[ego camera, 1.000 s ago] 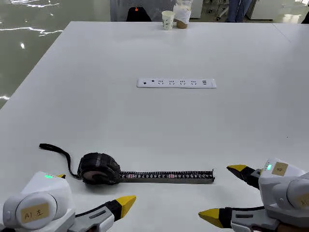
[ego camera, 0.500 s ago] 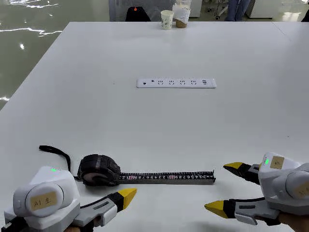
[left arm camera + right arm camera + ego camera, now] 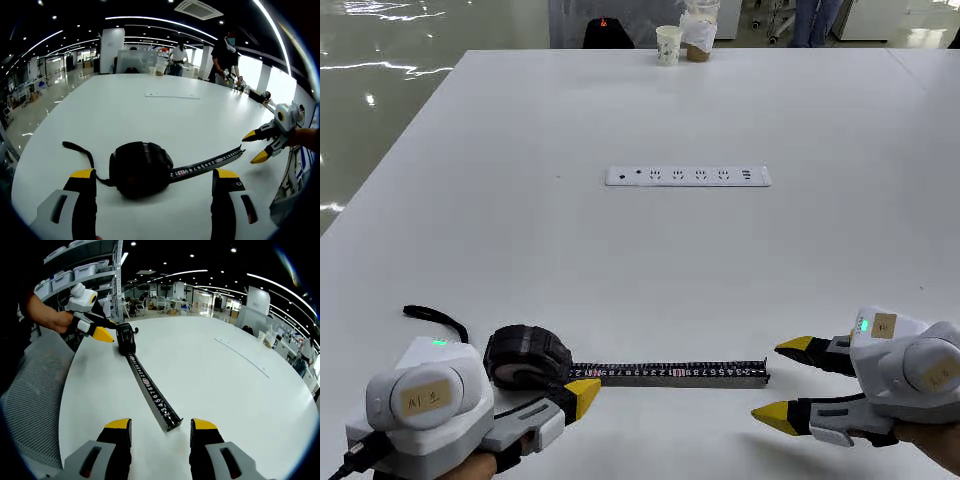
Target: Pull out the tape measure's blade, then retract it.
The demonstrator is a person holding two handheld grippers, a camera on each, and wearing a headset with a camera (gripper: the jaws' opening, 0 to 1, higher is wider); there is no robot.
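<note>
**Left gripper view:** The white left gripper with yellow-tipped black jaws point(image 3: 154, 175) stands wide open and grips nothing. Its jaws sit on either side of the black rubber-cased tape measure point(image 3: 141, 167), which lies on the white workbench point(image 3: 150, 110). The case's black wrist strap point(image 3: 80, 149) trails towards 10 o'clock, and its dark numbered blade point(image 3: 207, 164) runs out towards 3 o'clock.

**Right gripper view:** The matching white right gripper point(image 3: 161, 424) is likewise open and empty. The blade's hooked end lies just ahead of the gap between its tips (not pinched). Pale numerals up to 9, with red marks, read along the blade.

**Head view:** The tape measure lies near the bench's front edge at 7 o'clock, with its blade out flat. A sticker on the left gripper appears to begin "A1"; the rest is blurred. Towards 12 o'clock lie a white power strip point(image 3: 688, 177) and, farther off, a printed paper cup point(image 3: 668, 43).
</note>
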